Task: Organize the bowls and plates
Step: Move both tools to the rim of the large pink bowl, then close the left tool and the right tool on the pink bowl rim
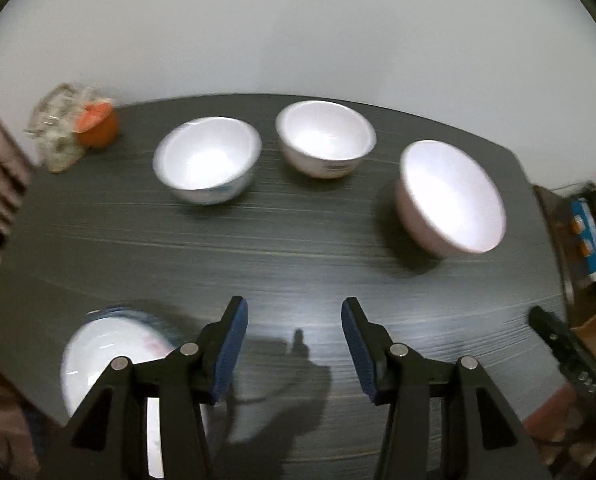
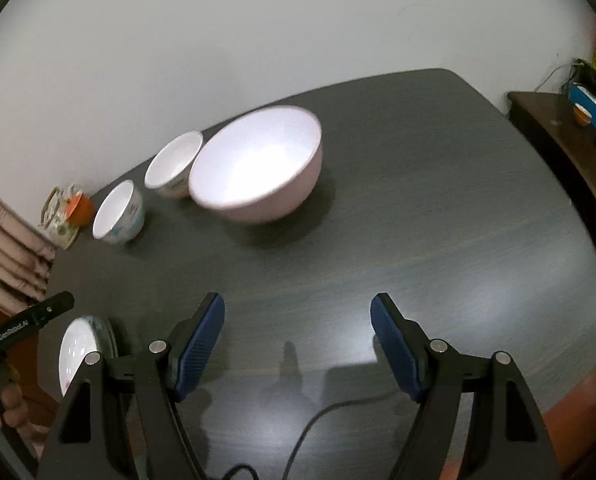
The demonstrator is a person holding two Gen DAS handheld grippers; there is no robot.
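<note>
Left wrist view shows the left tool point(image 1: 294, 344) and right tool point(image 2: 297, 340) both gaping and empty above the dark wood-grain counter point(image 1: 298, 272), three white ceramic bowls point(image 1: 206, 159) apart awaiting nesting beside stacked white plates point(image 1: 114, 344).

Blurred by motion, all three bowls point(image 1: 208, 160) and a clear bag point(image 1: 60, 128) at the table's point(image 1: 298, 264) far left corner; near-left plates point(image 1: 110, 356) half hidden behind the left gripper point(image 1: 294, 344).
</note>
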